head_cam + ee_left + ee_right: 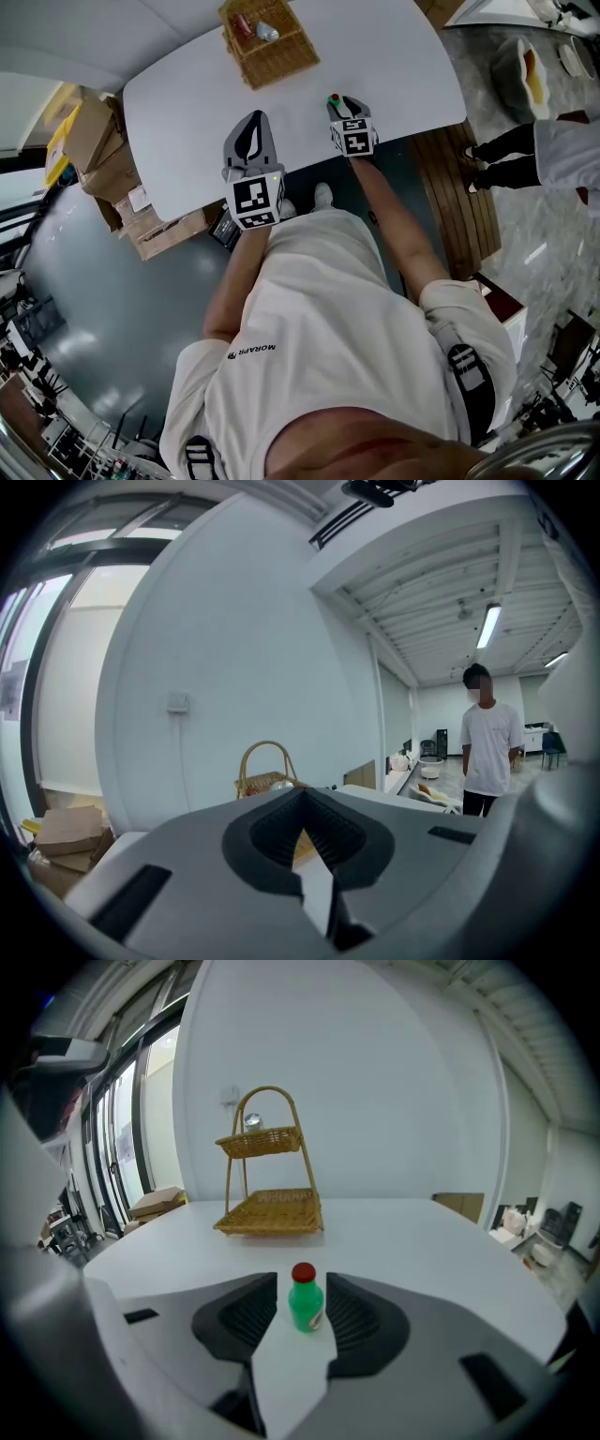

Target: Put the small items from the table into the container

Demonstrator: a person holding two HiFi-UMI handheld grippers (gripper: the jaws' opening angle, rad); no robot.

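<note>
Jaws of the right gripper are seen spread wide, with a small green bottle standing upright between their tips on the white table. A narrow gap is left on either side of the bottle, so it is flanked but not pinched. The bottle is of smooth, glossy plastic, round-bodied, and is closed by a round red cap. The inner faces of the jaws are lined with dark ribbed pads, and the bodies are of matt grey plastic.

The left gripper is held pressed together. Its tips meet in a point, nothing is gripped, and only a sliver of the table top is glimpsed through the hollow behind them. It is held over the near edge of the table, to the left of the right gripper. A cube with black-and-white square markers is carried on the back of each tool.

Farther along the table a two-tier wicker basket is set, woven of pale yellow cane, with flat rectangular trays and a tall hooped handle. A silvery item lies in the upper tray, and a reddish item is shown beside it in the head view. The table top is smooth, white and rounded at its corners. Cardboard boxes are stacked on the floor off its left side.
</note>
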